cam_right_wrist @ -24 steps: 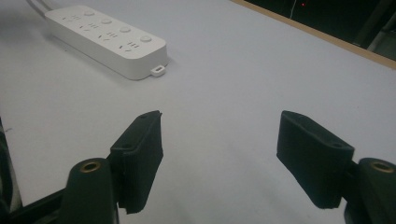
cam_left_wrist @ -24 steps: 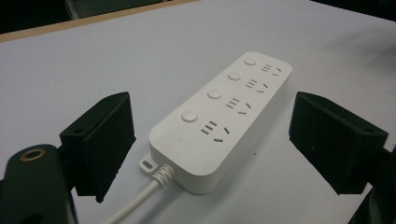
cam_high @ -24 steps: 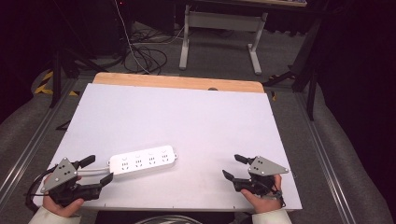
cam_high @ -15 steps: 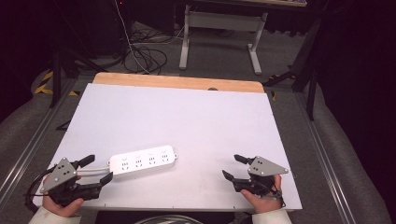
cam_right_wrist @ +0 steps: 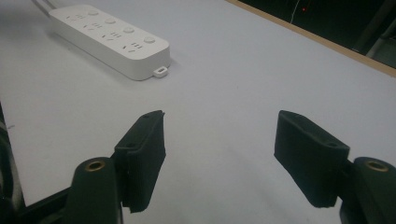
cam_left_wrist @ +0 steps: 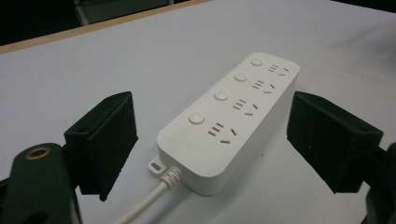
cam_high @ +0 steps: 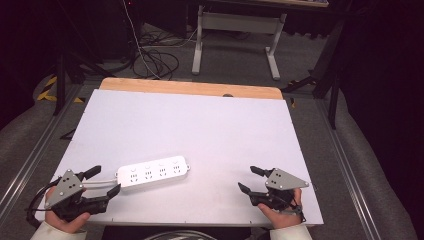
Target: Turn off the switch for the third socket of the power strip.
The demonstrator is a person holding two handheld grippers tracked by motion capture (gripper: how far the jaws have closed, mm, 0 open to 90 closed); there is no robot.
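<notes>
Compared with 0.8 s and 0.5 s before: no visible change, same spots for power strip (cam_high: 153, 172), left gripper (cam_high: 103, 181) and right gripper (cam_high: 249, 178). Strip lay flat on the white table (cam_high: 200, 125), near the front edge, left of centre in the high view. Long axis ran roughly left-right across the table, slightly tilted, far end a bit further from the person. Cord end pointed toward the left gripper, white cord (cam_high: 100, 183) leaving that end and passing between the left jaws. Sockets and round buttons faced up, four sets in a row. Left gripper held wide open at front left corner, jaws spread either side of the strip's cord end; in left gripper view strip (cam_left_wrist: 229, 121) sat between the two black jaws, apart from both, not clamped. Small mounting tab seen beside the cord exit. Right gripper also wide open, front right of table, holding nothing, well apart from the strip; in right gripper view strip (cam_right_wrist: 109, 39) lay far off at upper left, tab end nearest. Wooden strip (cam_high: 190, 88) along table's far edge
</notes>
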